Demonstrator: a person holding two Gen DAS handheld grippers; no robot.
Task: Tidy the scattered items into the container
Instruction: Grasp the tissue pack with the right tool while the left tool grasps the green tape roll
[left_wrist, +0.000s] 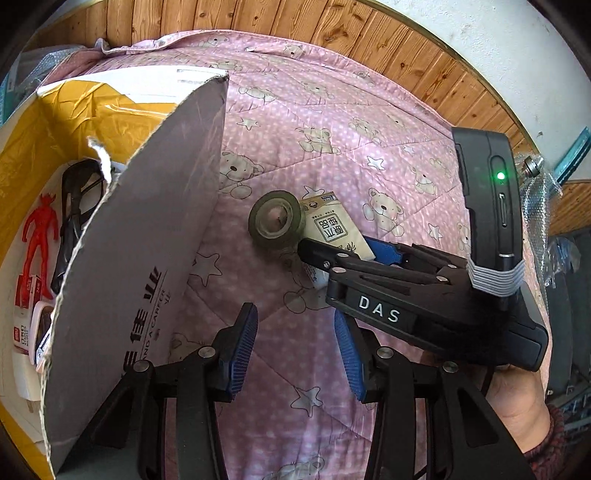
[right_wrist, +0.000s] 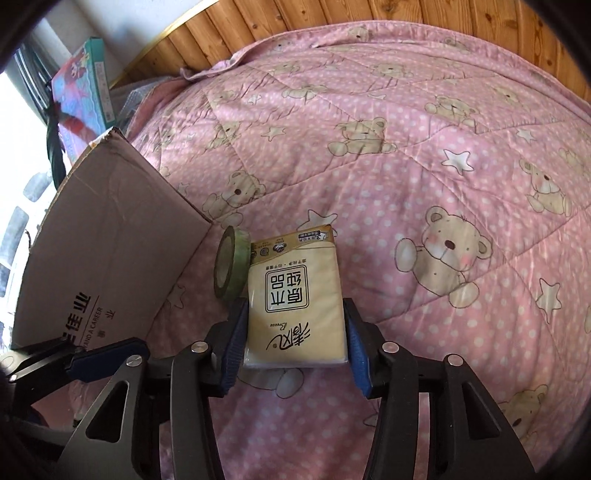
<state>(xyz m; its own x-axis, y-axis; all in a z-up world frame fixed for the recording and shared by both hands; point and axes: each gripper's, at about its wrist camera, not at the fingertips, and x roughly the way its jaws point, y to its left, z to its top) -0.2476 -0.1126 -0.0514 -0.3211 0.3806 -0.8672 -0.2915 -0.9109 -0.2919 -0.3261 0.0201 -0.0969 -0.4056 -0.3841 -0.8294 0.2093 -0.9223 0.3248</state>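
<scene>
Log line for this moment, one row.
right gripper: straddling tissue pack, contact unclear | left gripper: open, empty | tape roll: on quilt, against pack | box: holds other items

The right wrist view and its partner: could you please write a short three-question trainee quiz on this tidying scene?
1. True or false: the right gripper has the cream tissue packet between its jaws.
2. What leans against that packet? A) green tape roll B) red figure C) black cable
3. Is the left gripper holding anything?

Key: 1 true, though firm contact cannot be told; 2 A; 3 no, its jaws are open over the pink bear-print quilt, beside the grey cardboard box.
</scene>
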